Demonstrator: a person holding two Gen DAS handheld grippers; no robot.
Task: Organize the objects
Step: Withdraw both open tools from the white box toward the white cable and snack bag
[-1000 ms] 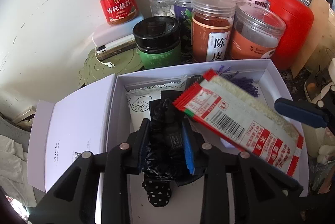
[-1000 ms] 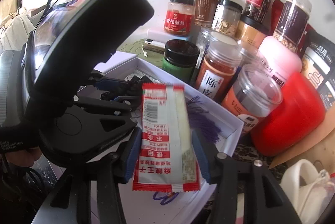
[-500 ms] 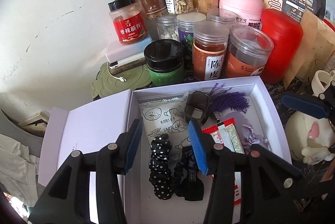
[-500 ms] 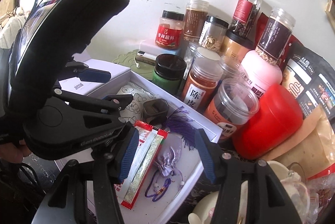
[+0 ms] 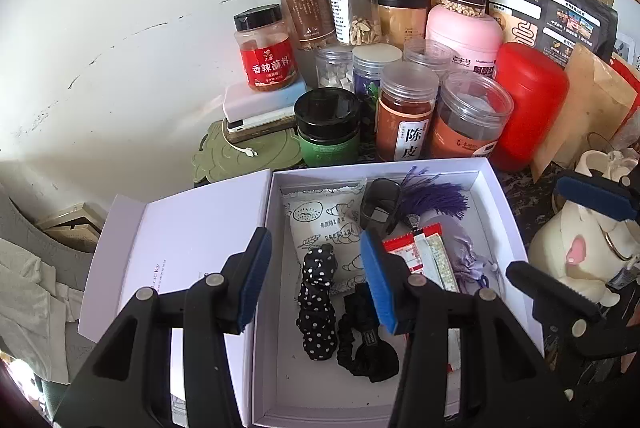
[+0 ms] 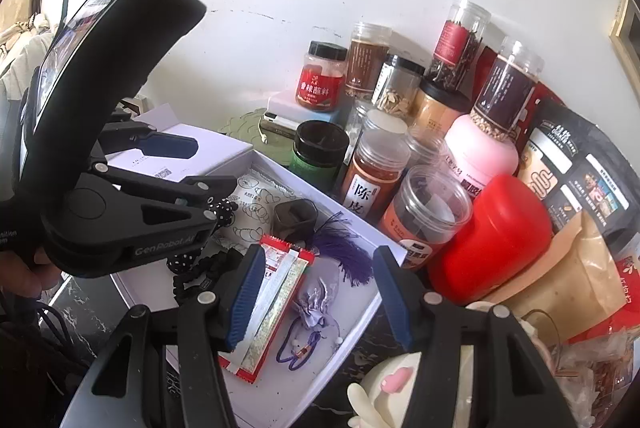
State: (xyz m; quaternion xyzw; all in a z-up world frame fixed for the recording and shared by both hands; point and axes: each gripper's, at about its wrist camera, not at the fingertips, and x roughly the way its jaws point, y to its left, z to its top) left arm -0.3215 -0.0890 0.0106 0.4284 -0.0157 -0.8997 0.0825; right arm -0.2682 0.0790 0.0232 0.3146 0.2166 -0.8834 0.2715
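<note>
Left wrist view: my left gripper (image 5: 316, 278) hangs above the white cardboard box (image 5: 496, 188), blue ribbed pads spread with nothing between them; the jaws have just been opening. In the box, near side, lie a polka-dot fabric scrunchie (image 5: 318, 302) and a black ruched scrunchie (image 5: 366, 340), touching side by side. A flat printed sachet (image 5: 320, 224) lies toward the far left corner, a purple thread tassel (image 5: 434, 194) at the far wall. The glossy red-and-white packet (image 5: 426, 260) lies right of centre. Round plastic jars (image 5: 404, 108) crowd beyond the box.

Right wrist view: my right gripper (image 6: 316, 298) is also spread and empty, jaws just opened wider. The packet (image 6: 272, 304) lies flat in the box (image 6: 360, 320) below the left pad, beside a crinkled lilac pouch (image 6: 316, 302). A smooth red canister (image 6: 496, 232) stands right of the box.
</note>
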